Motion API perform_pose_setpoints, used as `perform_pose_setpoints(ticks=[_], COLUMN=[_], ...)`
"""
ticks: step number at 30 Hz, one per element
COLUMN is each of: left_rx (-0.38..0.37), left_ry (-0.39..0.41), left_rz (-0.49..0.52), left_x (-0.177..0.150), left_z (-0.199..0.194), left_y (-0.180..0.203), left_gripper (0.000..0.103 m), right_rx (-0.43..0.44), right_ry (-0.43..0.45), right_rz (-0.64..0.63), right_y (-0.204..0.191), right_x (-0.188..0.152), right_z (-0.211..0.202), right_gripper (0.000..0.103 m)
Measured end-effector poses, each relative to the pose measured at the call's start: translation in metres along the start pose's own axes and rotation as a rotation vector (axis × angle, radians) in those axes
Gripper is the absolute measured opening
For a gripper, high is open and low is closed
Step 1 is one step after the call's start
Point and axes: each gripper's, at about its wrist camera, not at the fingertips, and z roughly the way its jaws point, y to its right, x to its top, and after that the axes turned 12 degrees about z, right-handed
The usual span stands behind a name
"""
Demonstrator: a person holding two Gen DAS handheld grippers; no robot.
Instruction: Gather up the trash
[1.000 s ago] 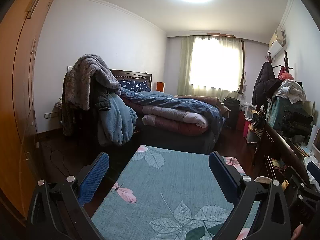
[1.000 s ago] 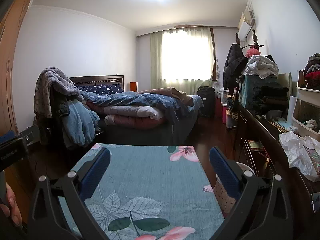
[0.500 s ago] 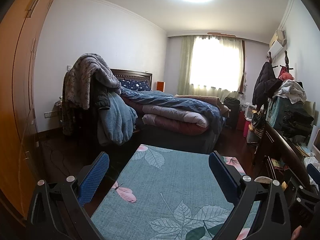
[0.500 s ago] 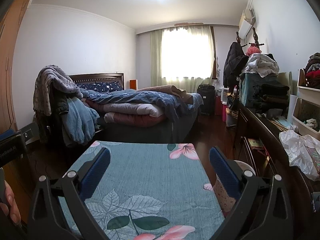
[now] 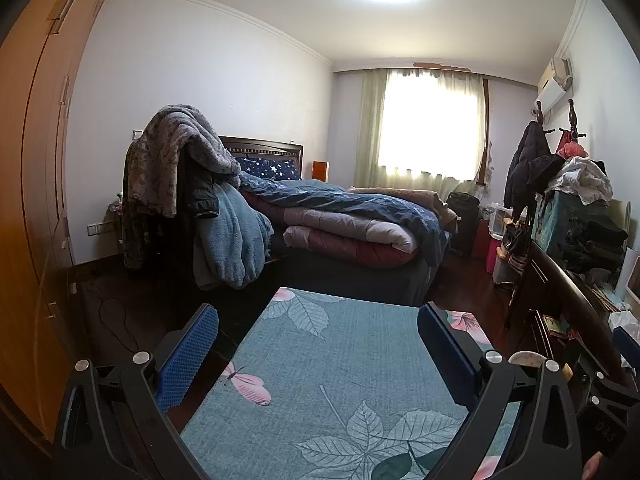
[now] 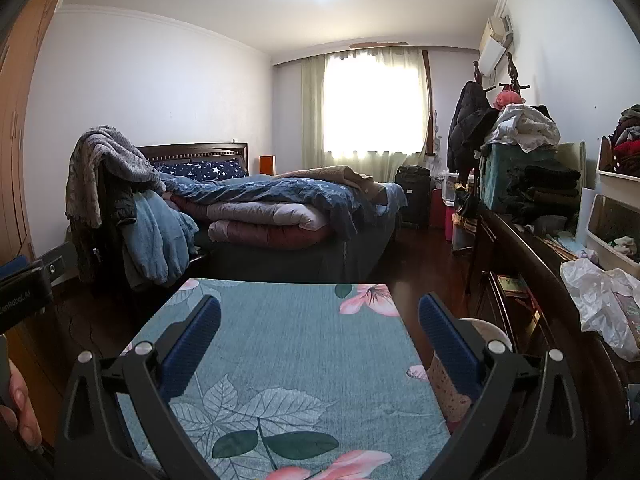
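1. Left gripper (image 5: pixel 318 354): blue pads (image 5: pixel 188 354) spread wide, nothing between them. It hangs over a teal floral cloth (image 5: pixel 340 368) covering a flat surface.
2. Right gripper (image 6: pixel 320 346): same state, pads (image 6: pixel 192 344) wide apart and empty, over the same cloth (image 6: pixel 288 344).
3. Trash: a crumpled white plastic bag (image 6: pixel 600 304) lies on the dark dresser (image 6: pixel 532 256) to the right of the right gripper, well apart from it. In the left view only a scrap of it (image 5: pixel 624 318) shows at the right edge. Whether it counts as the trash cannot be told.
4. A speckled bin (image 6: pixel 452 380) with a pale rim stands just beside the cloth's right edge, partly behind the right gripper's right finger.
5. Writing: the left gripper's body shows at the left edge of the right view with white text, partly cut off, readable as "enRobot.AI" (image 6: pixel 16 304). In the left view, embossed letters on the other device at lower right (image 5: pixel 606 430) are too blurred to read.
6. A hand (image 6: pixel 20 408) holds the device at the lower left of the right view.
7. Beyond: bed (image 5: pixel 360 232) piled with quilts, clothes heaped on a chair (image 5: pixel 192 200), curtained window (image 5: pixel 428 128), wardrobe (image 5: pixel 36 200) on the left, air conditioner (image 6: pixel 496 42) high on the right wall.
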Motion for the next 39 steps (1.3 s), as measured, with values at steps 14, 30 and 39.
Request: perform_pose_setpoints(ticks=[14, 30, 39], left_rx=[0.001, -0.045, -0.047], left_ry=[0.002, 0.011, -0.002], left_rz=[0.004, 0.019, 0.028], left_x=[0.0, 0.002, 0.003], left_z=[0.0, 0.007, 0.012], left_y=[0.002, 0.0, -0.004], left_gripper=[0.099, 0.099, 0.099], right_rx=[0.0, -0.004, -0.007], right_ry=[-0.006, -0.008, -0.016], right_rz=[-0.001, 0.005, 0.003], right_y=[0.001, 0.012, 0.015], right_x=[-0.001, -0.008, -0.007], right_z=[0.002, 0.005, 0.005], right_gripper=[0.099, 0.099, 0.099])
